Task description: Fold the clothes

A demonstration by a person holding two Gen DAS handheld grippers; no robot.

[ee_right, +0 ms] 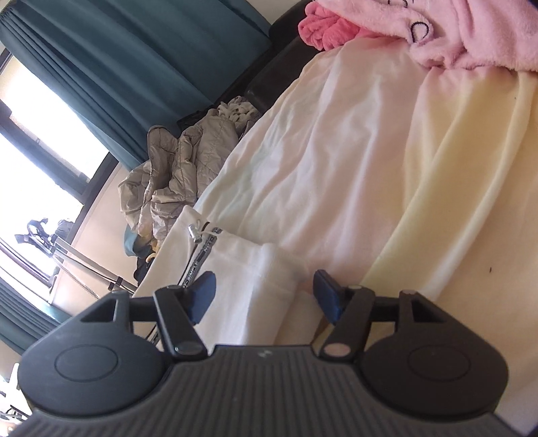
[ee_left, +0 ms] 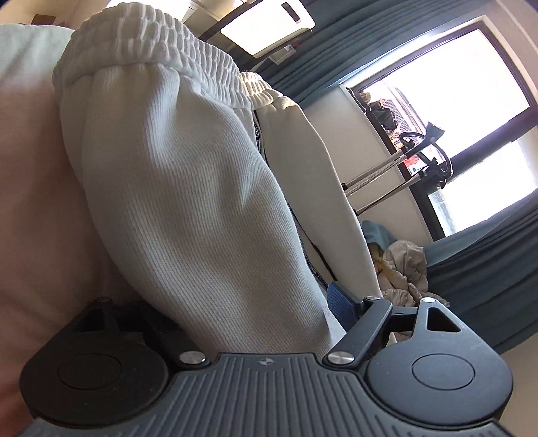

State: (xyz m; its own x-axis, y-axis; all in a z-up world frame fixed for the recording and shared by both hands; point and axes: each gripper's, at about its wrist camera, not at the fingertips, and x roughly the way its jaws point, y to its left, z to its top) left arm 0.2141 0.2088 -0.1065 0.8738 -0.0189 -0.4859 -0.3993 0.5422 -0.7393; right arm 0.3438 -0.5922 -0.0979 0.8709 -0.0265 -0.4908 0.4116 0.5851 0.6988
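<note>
White ribbed sweatpants [ee_left: 188, 188] with an elastic waistband [ee_left: 158, 43] fill the left wrist view, and a thick bundle of them runs down between the jaws of my left gripper [ee_left: 235, 302]. Its right blue pad [ee_left: 339, 295] shows beside the cloth. The left pad is hidden under the cloth, so the grip is unclear. In the right wrist view the same white pants [ee_right: 242, 269], with a drawstring and a printed black band, lie on the bed. My right gripper [ee_right: 265, 292] is open, and a folded edge of the pants lies loose between its two blue pads.
A cream blanket [ee_right: 454, 151] covers the bed, with a pink fluffy garment [ee_right: 437, 30] at its far end. A beige quilted jacket [ee_right: 181, 161] is heaped beside the bed below teal curtains [ee_right: 134, 50]. A metal stand [ee_left: 386, 168] is by the bright window [ee_left: 470, 84].
</note>
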